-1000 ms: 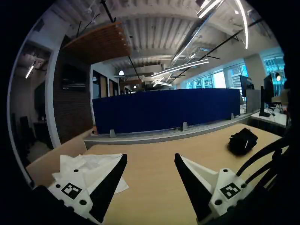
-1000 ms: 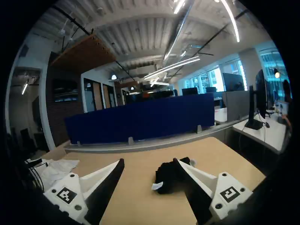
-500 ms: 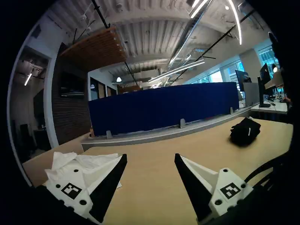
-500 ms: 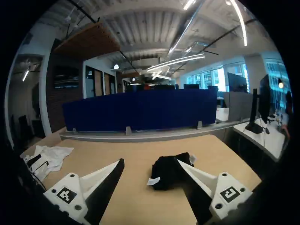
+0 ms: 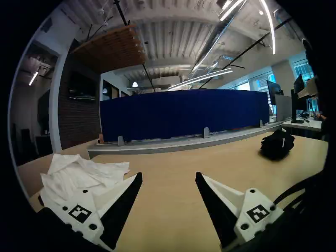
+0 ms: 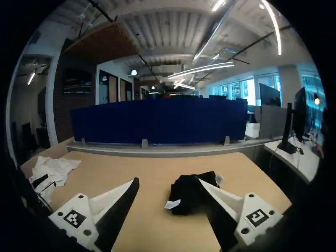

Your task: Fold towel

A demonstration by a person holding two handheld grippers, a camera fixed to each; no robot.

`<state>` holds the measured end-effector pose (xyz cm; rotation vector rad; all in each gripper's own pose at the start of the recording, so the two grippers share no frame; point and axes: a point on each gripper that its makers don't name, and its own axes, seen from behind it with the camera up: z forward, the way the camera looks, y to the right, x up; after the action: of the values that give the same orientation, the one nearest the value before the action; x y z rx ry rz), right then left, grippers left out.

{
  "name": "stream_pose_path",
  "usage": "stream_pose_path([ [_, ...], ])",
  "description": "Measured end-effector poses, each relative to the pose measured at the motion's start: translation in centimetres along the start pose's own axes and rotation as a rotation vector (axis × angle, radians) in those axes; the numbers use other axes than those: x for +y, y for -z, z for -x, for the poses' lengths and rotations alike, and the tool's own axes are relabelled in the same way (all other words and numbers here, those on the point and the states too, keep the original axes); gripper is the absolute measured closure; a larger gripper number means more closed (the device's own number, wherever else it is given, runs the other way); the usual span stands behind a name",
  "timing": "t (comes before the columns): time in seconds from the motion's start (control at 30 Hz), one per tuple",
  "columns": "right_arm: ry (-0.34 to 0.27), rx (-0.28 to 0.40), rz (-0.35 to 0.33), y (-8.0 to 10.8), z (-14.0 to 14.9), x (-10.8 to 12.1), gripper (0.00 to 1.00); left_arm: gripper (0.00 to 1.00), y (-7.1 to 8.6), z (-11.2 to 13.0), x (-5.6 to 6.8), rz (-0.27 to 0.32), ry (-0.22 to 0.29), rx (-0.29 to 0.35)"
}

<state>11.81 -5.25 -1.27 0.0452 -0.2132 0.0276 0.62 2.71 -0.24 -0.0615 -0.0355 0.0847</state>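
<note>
Jaws spread, empty: white towel (image 5: 80, 174) past left jaw of left gripper (image 5: 168, 173), black cloth (image 6: 187, 194) at right jaw of right gripper (image 6: 167, 179); prob staging for grab.

Blue partition (image 5: 185, 113) behind wooden table (image 5: 168, 168), monitor (image 6: 299, 119) aside.

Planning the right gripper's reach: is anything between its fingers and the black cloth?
Nothing visible stands in the way. The black cloth lies on the bare table just ahead of the open right gripper, partly hidden behind one of its fingers. The white cloth sits well off to the side.
</note>
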Motion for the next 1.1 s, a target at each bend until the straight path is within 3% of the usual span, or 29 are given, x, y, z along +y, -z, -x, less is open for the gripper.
stream_pose_path([
  [0.2, 0.01, -0.008, -0.011, -0.7, 0.4, -0.5, 0.0, 0.06, -0.1, 0.3, 0.0, 0.004, 0.031, 0.014],
  [0.47, 0.0, 0.0, -0.015, -1.0, 0.0, -0.7, 0.0, 0.06, 0.2, 0.4, -1.0, -0.01, 0.076, 0.035],
  [0.7, -0.015, 0.017, -0.022, -0.7, -0.3, -0.6, 0.0, 0.06, 0.4, 0.5, -1.1, -0.015, 0.086, 0.038],
  [1.1, -0.022, 0.154, 0.004, 0.2, -2.4, 1.9, 0.0, 0.05, 0.3, 0.4, -1.1, -0.016, 0.085, 0.037],
])
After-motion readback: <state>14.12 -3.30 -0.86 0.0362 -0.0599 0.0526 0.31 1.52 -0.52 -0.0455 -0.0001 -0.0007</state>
